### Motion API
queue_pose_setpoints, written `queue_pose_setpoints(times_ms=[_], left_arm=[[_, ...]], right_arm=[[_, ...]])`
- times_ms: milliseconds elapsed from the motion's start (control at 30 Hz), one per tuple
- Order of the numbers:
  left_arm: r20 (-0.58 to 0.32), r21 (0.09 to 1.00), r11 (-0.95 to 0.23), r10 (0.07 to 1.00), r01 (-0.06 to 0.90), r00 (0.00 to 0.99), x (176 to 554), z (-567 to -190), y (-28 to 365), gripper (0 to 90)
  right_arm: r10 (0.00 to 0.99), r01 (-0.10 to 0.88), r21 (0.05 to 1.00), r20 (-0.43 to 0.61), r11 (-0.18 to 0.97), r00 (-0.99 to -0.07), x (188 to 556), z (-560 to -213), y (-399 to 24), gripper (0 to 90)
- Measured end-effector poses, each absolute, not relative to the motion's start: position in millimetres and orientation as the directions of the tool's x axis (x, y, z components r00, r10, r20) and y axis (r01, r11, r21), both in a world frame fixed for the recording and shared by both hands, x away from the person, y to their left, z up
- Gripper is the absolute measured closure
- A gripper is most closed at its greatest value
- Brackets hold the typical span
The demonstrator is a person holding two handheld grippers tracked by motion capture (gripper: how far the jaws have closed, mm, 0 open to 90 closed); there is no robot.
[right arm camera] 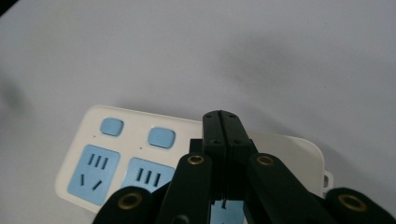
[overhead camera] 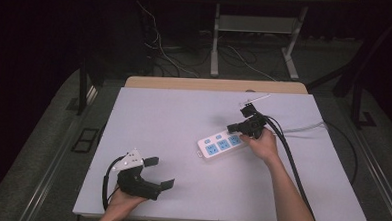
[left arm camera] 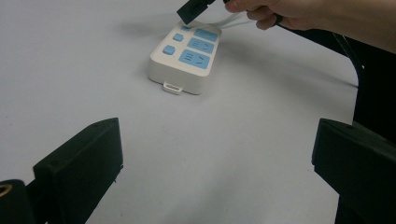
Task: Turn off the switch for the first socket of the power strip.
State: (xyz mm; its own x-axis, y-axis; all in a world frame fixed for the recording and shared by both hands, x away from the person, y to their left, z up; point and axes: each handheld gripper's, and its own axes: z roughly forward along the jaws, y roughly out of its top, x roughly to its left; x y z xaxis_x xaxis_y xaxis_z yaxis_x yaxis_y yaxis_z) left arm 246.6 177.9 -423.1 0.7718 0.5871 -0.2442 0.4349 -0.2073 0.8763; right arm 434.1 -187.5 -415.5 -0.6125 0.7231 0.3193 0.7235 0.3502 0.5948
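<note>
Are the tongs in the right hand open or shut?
Shut: the right tongs have both black jaws pressed together, above the white-and-blue plastic power strip.

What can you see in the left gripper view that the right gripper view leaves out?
The left gripper view takes in the left gripper with its jaws wide apart, the person's right hand, and the small tab at the near end of the power strip. The right gripper view looks down the right gripper, jaws pressed together, just over the strip's far end, close enough to make out the slots in the blue sockets. Both take in the white power strip with its blue buttons, lying on the pale table.
</note>
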Motion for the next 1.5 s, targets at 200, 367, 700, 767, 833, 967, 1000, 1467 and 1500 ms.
queue_pose_setpoints(times_ms=[200,367,700,767,833,967,1000,1467,1500], left_arm=[[-0.244,0.876,-0.209,0.587,0.435,0.772,247.0,-423.3,178.1,0.5],[-0.242,0.876,-0.211,0.586,0.434,0.773,246.7,-423.1,178.0,0.5],[-0.239,0.877,-0.214,0.584,0.431,0.776,245.7,-422.7,177.6,0.5],[-0.239,0.877,-0.213,0.585,0.431,0.775,245.5,-422.7,177.8,0.4],[-0.239,0.876,-0.215,0.585,0.432,0.775,245.6,-423.1,177.7,0.5],[-0.239,0.875,-0.218,0.584,0.432,0.776,245.6,-423.2,176.9,0.5],[-0.238,0.874,-0.22,0.583,0.432,0.777,245.7,-423.2,176.9,0.5],[-0.242,0.871,-0.221,0.583,0.438,0.775,247.7,-423.9,178.6,0.5],[-0.242,0.871,-0.222,0.583,0.438,0.776,247.6,-423.8,178.6,0.5]], right_arm=[[0.718,0.717,0.587,0.304,0.376,-0.626,434.8,-418.2,-186.6,89.7],[0.712,0.7,0.596,0.285,0.393,-0.642,434.1,-418.3,-186.7,89.9],[0.707,0.684,0.605,0.265,0.408,-0.656,432.7,-418.7,-186.1,90.0],[0.702,0.675,0.608,0.255,0.418,-0.665,432.7,-418.7,-185.9,90.0],[0.7,0.675,0.604,0.254,0.424,-0.667,433.1,-418.3,-185.5,90.0],[0.7,0.684,0.597,0.267,0.419,-0.663,434.9,-419.4,-186.2,90.0],[0.701,0.686,0.594,0.268,0.42,-0.661,434.9,-419.0,-185.5,90.0],[0.689,0.674,0.602,0.267,0.427,-0.674,435.5,-419.3,-187.3,90.0],[0.688,0.674,0.601,0.265,0.429,-0.675,435.6,-418.8,-187.0,90.0]])
